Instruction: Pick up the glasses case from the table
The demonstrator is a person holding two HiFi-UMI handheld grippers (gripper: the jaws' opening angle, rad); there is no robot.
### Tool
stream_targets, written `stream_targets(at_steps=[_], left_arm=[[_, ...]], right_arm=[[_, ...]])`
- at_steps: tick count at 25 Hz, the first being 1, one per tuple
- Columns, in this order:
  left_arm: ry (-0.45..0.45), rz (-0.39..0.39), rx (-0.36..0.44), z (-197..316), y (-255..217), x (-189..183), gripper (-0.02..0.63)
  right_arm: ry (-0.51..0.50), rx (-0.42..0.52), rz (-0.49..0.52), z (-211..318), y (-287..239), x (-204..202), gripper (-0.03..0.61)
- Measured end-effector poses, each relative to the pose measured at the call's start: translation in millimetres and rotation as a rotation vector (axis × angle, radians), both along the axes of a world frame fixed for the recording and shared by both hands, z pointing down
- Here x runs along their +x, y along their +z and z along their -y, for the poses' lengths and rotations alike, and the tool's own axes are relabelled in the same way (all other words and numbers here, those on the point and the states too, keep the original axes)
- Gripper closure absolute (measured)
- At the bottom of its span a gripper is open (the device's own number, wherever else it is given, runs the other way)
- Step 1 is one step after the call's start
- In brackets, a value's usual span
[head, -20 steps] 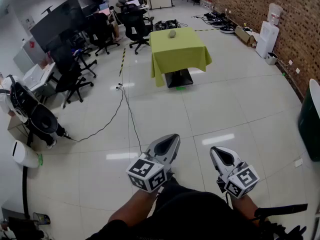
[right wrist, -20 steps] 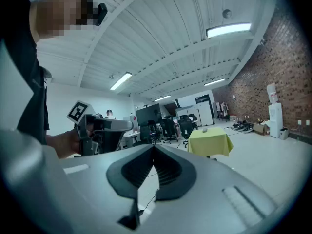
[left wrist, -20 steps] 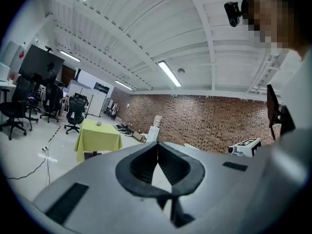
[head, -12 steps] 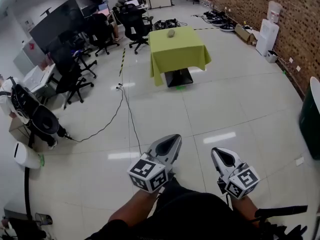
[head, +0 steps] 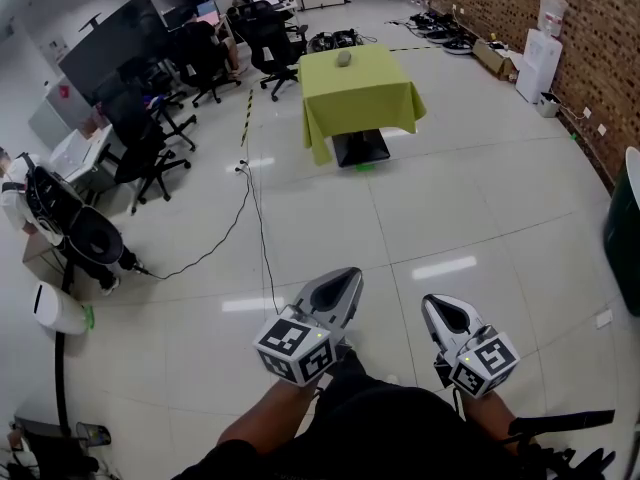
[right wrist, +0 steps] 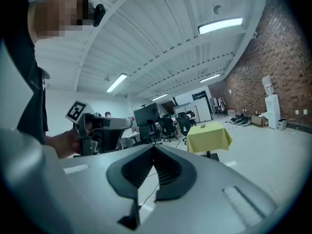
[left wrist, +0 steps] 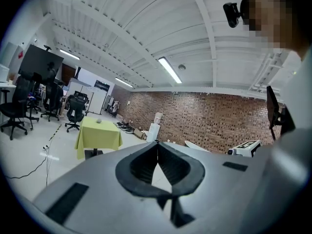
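The glasses case (head: 344,59) is a small grey lump on a table with a yellow-green cloth (head: 365,98), far across the tiled floor. Both gripper views also catch the case (left wrist: 99,121) (right wrist: 203,125) on that table (left wrist: 97,134) (right wrist: 210,136), small and distant. My left gripper (head: 349,274) is held low in front of me, jaws together, nothing in them (left wrist: 157,143). My right gripper (head: 431,301) sits beside it, also shut and empty (right wrist: 153,146). Both point roughly level toward the table, well short of it.
Black office chairs (head: 150,148) and desks line the left side. A black cable (head: 255,218) trails across the floor toward me. A brick wall (head: 590,28) with boxes and a water dispenser (head: 537,58) runs along the right. A dark bin (head: 625,228) stands at the right edge.
The head view has drifted slightly. Both grippers stay shut and in the same place in front of me.
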State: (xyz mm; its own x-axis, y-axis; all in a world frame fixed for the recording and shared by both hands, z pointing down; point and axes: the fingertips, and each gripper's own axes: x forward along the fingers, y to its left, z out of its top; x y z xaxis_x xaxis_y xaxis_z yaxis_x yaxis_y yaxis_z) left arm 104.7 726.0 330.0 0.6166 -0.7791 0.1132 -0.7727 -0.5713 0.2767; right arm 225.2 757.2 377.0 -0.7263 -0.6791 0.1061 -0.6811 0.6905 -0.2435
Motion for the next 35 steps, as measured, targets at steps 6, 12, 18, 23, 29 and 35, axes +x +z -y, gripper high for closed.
stream_targets(at_steps=[6,12,18,23,29,35], left_arm=[[-0.012,-0.002,-0.012,3,3,-5,0.606],[-0.015,0.006,-0.016,9,3,-8,0.606],[-0.012,0.008,-0.021,15,7,-13,0.606],[-0.013,0.013,-0.026,28,11,-19,0.606],[-0.021,0.010,-0.035,53,14,-33,0.606],[-0.036,0.002,-0.061,90,25,-54,0.606]], right_arm=[[-0.012,-0.007,-0.003,7,1,-3,0.575],[-0.023,-0.017,-0.003,12,2,-8,0.575],[-0.020,-0.022,-0.005,18,6,-13,0.575],[-0.013,-0.032,-0.007,30,9,-16,0.575],[-0.005,-0.047,-0.005,54,13,-27,0.575],[-0.016,-0.081,-0.013,88,24,-48,0.575]])
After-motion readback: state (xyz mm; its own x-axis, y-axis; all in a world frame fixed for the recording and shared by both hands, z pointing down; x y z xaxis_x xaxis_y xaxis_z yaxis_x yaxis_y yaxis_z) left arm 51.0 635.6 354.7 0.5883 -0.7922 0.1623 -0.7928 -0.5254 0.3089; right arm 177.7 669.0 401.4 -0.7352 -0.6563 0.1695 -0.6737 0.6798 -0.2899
